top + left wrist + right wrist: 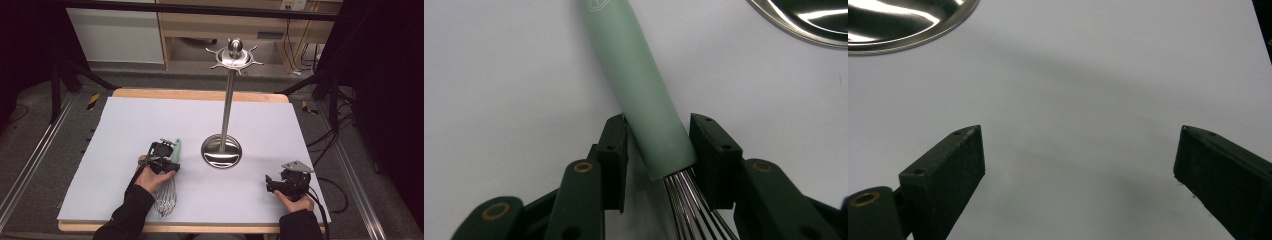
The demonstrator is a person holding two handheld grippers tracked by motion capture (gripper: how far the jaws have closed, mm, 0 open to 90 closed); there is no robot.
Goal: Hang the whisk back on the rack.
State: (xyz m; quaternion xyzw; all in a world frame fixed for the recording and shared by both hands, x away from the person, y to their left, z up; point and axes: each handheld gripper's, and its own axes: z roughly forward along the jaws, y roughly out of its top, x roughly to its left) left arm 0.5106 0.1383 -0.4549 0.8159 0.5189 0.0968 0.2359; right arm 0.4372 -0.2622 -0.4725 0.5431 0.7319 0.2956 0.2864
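Observation:
A whisk with a pale green handle and steel wires lies on the white table cover, left of centre, handle pointing away from the person. My left gripper sits over it. In the left gripper view the two black jaws of that gripper stand on either side of the whisk at the wire end of its handle, pads against it. Near the front right, my right gripper rests low over the cover. Its jaws are wide apart with bare cover between them.
A steel stand rises from a round dish base at the table's centre, its tall pole ending in a hooked crown. Its base rim lies just beyond the whisk and shows far left in the right gripper view. The white cover spans the table.

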